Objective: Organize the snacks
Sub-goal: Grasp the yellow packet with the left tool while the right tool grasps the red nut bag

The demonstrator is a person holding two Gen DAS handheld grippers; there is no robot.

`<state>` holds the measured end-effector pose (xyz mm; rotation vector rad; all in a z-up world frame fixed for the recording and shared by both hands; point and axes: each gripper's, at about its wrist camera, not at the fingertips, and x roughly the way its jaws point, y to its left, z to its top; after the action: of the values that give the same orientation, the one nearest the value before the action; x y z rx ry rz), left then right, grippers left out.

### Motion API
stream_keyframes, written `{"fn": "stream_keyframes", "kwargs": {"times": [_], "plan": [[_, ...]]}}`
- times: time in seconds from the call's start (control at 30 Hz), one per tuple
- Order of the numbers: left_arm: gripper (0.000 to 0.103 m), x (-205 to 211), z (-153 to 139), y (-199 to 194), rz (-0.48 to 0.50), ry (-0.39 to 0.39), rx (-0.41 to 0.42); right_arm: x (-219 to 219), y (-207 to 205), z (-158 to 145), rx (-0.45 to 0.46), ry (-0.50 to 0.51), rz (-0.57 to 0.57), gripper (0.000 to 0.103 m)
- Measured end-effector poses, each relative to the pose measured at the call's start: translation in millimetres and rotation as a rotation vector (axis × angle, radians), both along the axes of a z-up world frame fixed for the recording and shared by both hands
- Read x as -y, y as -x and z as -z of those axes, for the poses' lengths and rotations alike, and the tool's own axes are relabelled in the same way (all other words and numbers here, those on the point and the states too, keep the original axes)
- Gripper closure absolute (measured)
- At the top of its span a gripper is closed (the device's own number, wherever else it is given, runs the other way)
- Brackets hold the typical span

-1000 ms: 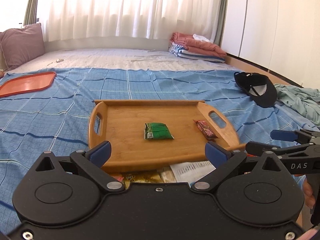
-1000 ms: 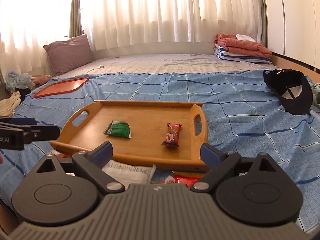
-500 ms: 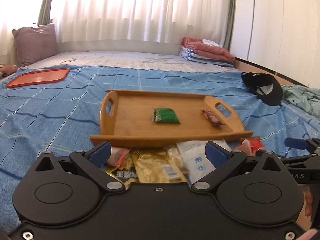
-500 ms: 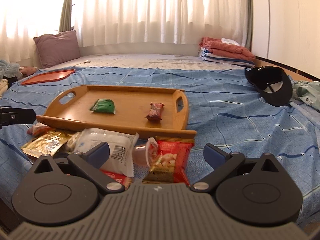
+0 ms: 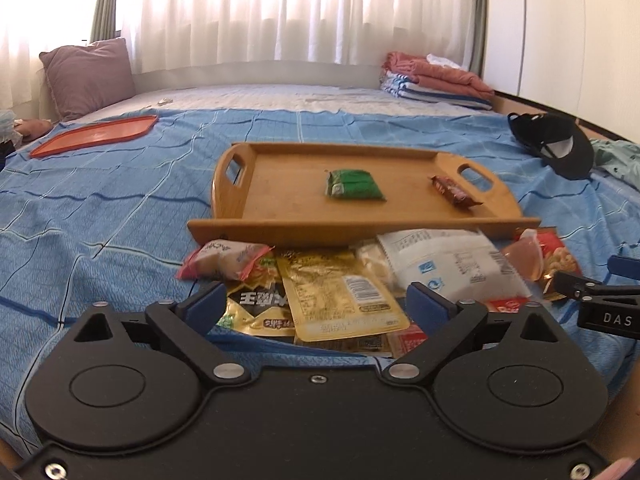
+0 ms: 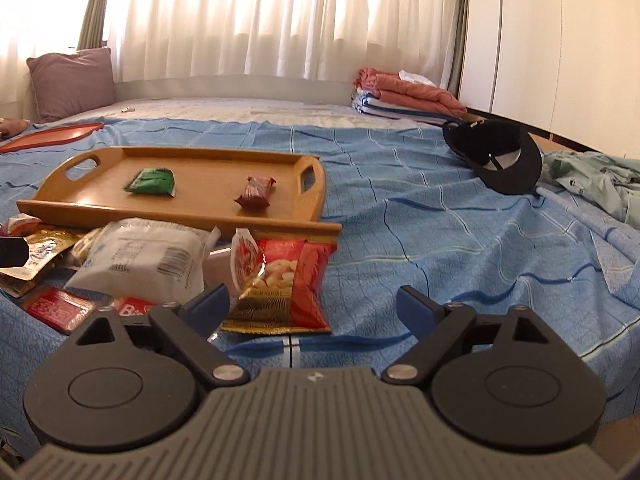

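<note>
Closing, nothing gripped: my left gripper (image 5: 314, 304) over gold packet (image 5: 340, 292), right gripper (image 6: 312, 302) over red packet (image 6: 280, 280), at bed's (image 6: 440, 220) near edge.

Blue checked bedspread (image 5: 120, 208), green packet (image 5: 352, 185)

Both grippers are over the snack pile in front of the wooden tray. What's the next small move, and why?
Probably ease the left gripper down onto the gold packet and let it finish closing. Its jaws are closing with that packet between them, not yet gripped. Only the green packet and the dark red bar lie in the wooden tray. The right gripper, also closing, frames the red peanut bag.
</note>
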<state>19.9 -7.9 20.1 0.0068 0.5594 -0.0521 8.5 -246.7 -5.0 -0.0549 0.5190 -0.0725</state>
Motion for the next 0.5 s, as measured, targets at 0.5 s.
{"fn": "stream_keyframes", "kwargs": {"times": [0.5], "plan": [[0.028,21,10,-32,-0.059,-0.008,-0.042,-12,-18,8,-0.015,-0.014,-0.006,0.024]]}}
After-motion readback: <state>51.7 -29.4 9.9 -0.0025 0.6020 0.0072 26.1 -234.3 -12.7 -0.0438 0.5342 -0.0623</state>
